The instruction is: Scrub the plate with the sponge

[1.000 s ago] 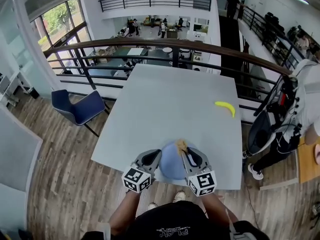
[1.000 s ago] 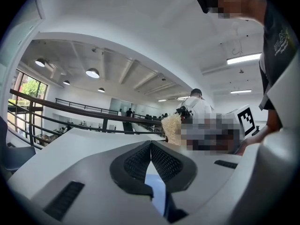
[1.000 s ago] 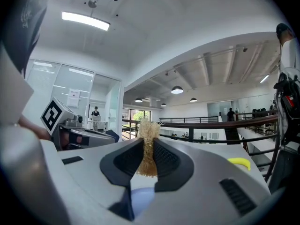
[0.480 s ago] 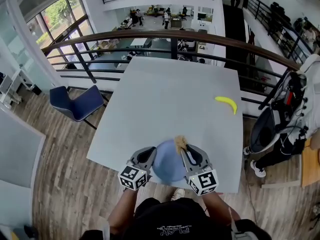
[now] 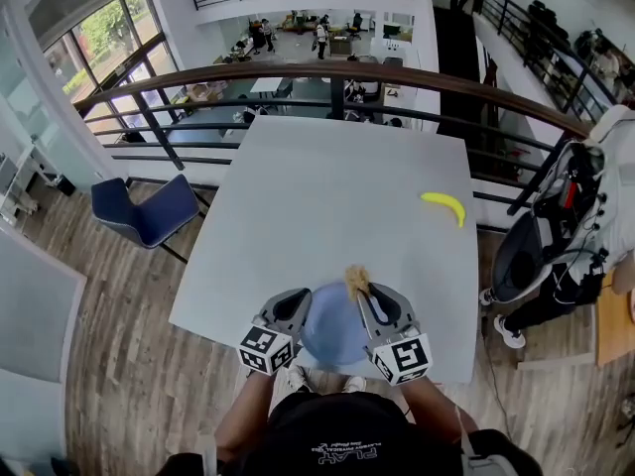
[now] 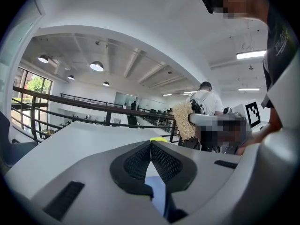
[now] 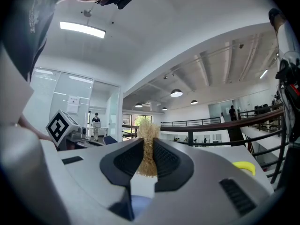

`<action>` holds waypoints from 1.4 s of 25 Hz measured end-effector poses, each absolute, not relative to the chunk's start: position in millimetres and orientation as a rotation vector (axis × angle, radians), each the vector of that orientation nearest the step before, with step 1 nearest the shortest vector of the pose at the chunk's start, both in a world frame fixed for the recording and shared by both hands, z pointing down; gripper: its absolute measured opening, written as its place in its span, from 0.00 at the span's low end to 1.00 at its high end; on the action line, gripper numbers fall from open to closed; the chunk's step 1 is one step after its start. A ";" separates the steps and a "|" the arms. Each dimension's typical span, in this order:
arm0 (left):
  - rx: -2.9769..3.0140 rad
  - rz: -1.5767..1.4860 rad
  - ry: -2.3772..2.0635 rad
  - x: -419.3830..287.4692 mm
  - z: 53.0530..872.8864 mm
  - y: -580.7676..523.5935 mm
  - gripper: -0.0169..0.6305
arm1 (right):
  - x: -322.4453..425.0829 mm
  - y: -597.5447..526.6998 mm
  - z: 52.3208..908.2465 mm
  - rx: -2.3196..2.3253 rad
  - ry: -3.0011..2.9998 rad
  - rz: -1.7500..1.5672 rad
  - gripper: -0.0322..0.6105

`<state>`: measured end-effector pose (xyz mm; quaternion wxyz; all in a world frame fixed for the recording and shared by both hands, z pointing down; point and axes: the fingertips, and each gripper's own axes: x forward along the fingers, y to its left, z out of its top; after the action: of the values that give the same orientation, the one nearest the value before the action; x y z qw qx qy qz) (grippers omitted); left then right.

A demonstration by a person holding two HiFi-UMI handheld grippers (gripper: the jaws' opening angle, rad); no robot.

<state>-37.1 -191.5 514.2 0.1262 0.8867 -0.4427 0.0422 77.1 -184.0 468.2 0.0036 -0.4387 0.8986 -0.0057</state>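
Our right claw [image 7: 148, 149] is clamped on the sponge [image 7: 149, 132], a straw-coloured fibrous tuft that sticks out past the tips. The sponge's long axis runs along the jaws and points away from us, and the tuft sits over the far rim of the blue plate [image 5: 332, 333]. The plate therefore lies back toward us and below the tuft. We judge the scrub needs the tuft tipped down and drawn onto the plate's face. The plate is round, with no long axis, at the near edge of the table [image 5: 327, 186]. Our left claw [image 5: 297, 299] is closed at the plate's left rim, though we cannot quite tell whether it pinches that rim.
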 end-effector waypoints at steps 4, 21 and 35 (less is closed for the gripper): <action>2.613 0.117 -1.261 -44.8 507.8 -204.8 0.05 | 71.8 -187.6 463.4 -1.435 2.782 0.025 0.16; 2.615 0.167 -1.098 -41.6 540.5 -218.5 0.05 | 64.4 -198.3 500.5 -1.604 2.753 -0.101 0.16; 2.535 0.275 -1.095 -44.3 600.0 -226.8 0.05 | 60.6 -208.2 558.5 -1.705 2.832 -0.263 0.16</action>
<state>-44.3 -226.8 600.0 0.1825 0.8982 -0.3879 0.0974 60.6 -208.2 558.5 -0.0874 -0.5122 0.8507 -0.0790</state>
